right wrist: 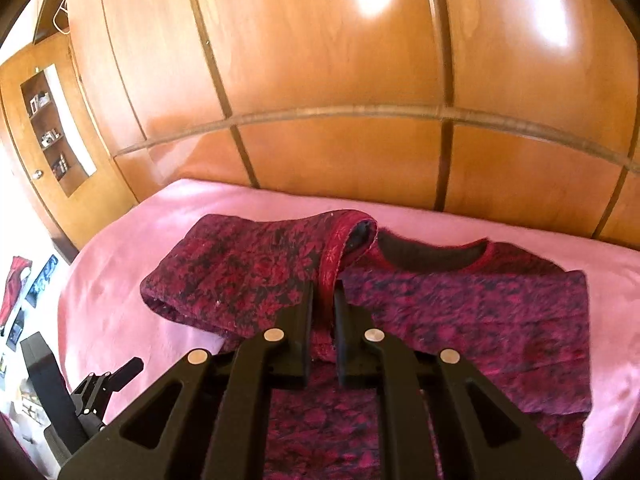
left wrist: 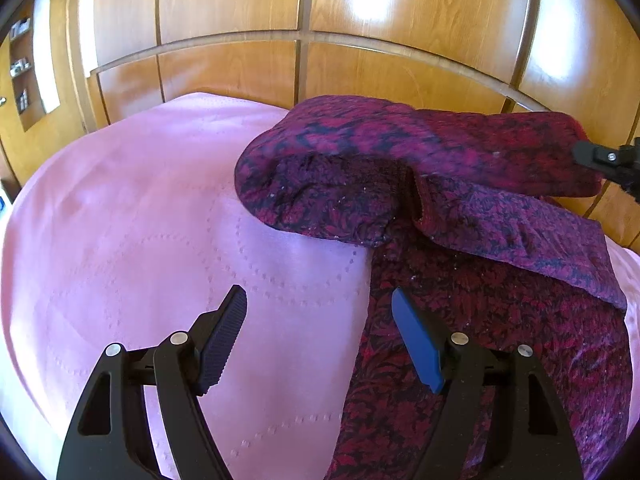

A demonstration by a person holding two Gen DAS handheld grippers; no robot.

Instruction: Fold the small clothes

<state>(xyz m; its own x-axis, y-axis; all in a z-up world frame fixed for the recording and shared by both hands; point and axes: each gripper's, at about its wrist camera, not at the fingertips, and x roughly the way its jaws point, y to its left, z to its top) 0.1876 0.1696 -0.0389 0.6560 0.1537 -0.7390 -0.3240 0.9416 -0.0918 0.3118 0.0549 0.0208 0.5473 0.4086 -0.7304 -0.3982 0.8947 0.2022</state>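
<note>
**Red floral top half-folded on a pink bed, one claw clamped on its sleeve**

A dark red and purple floral top (right wrist: 460, 320) lies spread on a pink quilted bedspread (left wrist: 140, 220), close to the far side of the bed where a glossy wooden panelled wall (right wrist: 340, 60) rises behind it. In the right wrist view the garment's round neckline (right wrist: 436, 258) faces the far wall, and its right sleeve lies folded flat across the body.

The right gripper (right wrist: 324, 300) has its two black fingers drawn together on a red-trimmed band of the top's left sleeve (right wrist: 248, 272), which is lifted off the bedspread and doubled over toward the middle of the garment. The cuff end of that sleeve curls above the neckline, showing its dark inner face. In the left wrist view the same sleeve arches across the upper right of the scene, its open end hanging above the pink cover, with the tip of the right gripper just visible at the right edge, pressed into the cloth.

The left gripper (left wrist: 320, 320) hovers low at the near edge of the bed with its fingers wide apart, holding nothing. Its left pad is over bare bedspread; its blue right pad (left wrist: 418, 344) is over the lower left edge of the top.

At the far left a wooden cabinet (right wrist: 56, 136) with open shelves holds small items too blurred to identify.
</note>
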